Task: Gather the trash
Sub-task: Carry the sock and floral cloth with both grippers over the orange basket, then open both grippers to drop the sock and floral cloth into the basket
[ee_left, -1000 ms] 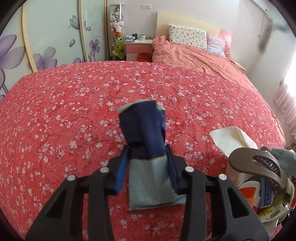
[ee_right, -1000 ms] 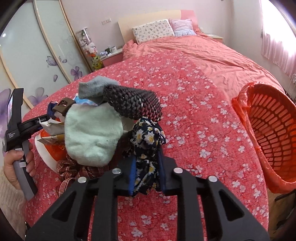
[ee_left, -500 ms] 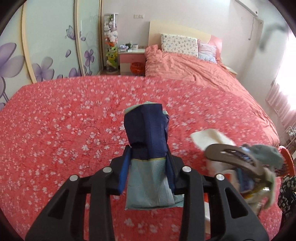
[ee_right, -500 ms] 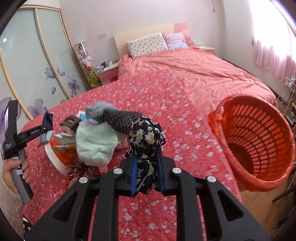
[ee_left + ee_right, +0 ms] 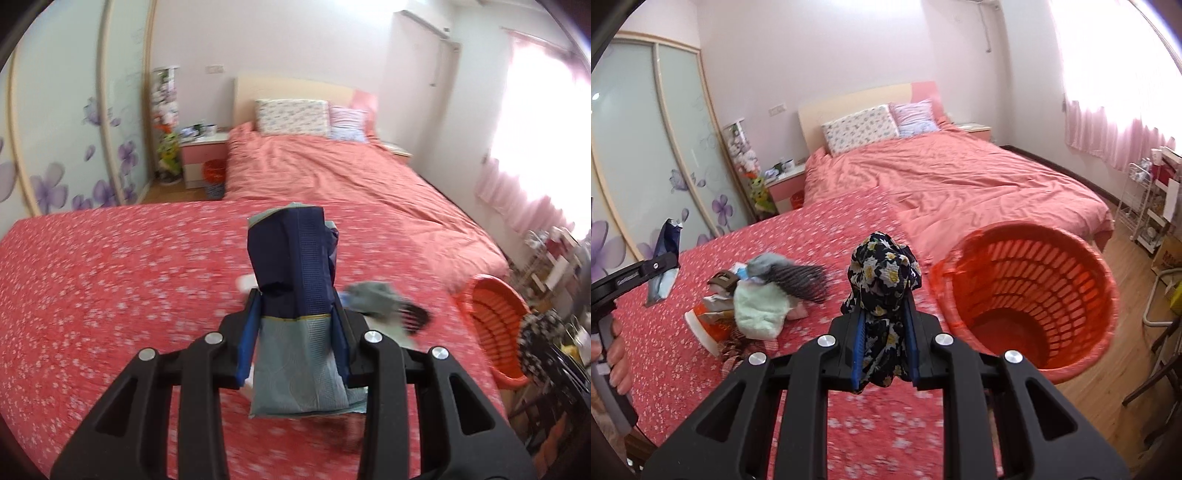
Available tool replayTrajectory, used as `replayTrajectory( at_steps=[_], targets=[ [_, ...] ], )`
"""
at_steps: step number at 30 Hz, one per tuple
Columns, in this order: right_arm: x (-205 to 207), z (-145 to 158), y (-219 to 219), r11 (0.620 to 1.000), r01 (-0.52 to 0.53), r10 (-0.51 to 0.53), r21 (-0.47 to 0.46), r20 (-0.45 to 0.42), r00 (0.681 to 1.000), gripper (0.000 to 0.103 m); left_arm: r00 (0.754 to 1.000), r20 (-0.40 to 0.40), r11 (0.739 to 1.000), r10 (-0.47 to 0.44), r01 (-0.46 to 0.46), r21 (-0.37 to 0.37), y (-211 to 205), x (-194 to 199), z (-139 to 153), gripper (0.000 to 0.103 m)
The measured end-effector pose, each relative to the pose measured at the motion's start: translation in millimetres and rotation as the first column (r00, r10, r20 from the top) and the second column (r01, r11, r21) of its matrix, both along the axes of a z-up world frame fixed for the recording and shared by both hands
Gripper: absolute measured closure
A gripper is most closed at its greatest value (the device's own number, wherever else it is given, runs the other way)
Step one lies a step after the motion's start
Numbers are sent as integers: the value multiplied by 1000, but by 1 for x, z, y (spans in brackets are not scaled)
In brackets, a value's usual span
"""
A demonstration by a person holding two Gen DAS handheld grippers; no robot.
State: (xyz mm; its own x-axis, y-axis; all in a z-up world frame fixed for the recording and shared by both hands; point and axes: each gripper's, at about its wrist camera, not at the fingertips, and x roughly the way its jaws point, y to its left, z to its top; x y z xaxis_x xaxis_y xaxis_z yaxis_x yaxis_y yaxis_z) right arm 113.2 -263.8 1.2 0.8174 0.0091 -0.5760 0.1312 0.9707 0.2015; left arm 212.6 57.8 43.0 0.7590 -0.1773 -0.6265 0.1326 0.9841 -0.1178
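Both grippers point(image 5: 295, 328) point(image 5: 884, 339) — black frames, silver screws, blue-lined jaws.

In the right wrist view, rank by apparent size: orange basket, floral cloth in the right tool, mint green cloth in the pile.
1. Orange basket, clearly largest.
2. Floral cloth and mint green cloth look about alike; the floral one sits much nearer the camera, so I won't rank them.
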Motion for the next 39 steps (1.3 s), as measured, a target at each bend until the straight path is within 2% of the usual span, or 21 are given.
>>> replayTrajectory(
  at_steps=[7,14,24,30,31,33,35,39],
  targets=[
    [-9,-1,-41,996,89,-89,3,12,996,84,987,16,987,-157,158,-32,-74,-21,9,68],
    [-5,-8,-82,986,167,-167,18,11,986,84,950,9,948,-311,311,-67,-154,-34,4,68],
    [10,-32,-131,973,222,-221,57,-10,975,84,879,-60,879,-474,467,-102,-262,-14,-34,68],
    [20,-40,-160,965,239,-238,105,-16,971,83,851,-120,860,-511,503,-87,-314,4,-61,67],
    [22,-42,-161,964,242,-242,108,-17,970,79,849,-128,859,-512,506,-83,-318,7,-65,67],
    [24,-45,-166,960,256,-256,110,-16,967,74,851,-146,863,-504,500,-66,-329,11,-75,59],
    [24,-47,-170,958,265,-265,114,-17,964,58,858,-161,872,-488,487,-48,-331,17,-81,51],
    [22,-49,-173,955,274,-273,113,-21,962,50,868,-182,885,-462,465,-27,-324,26,-90,49]
  ],
)
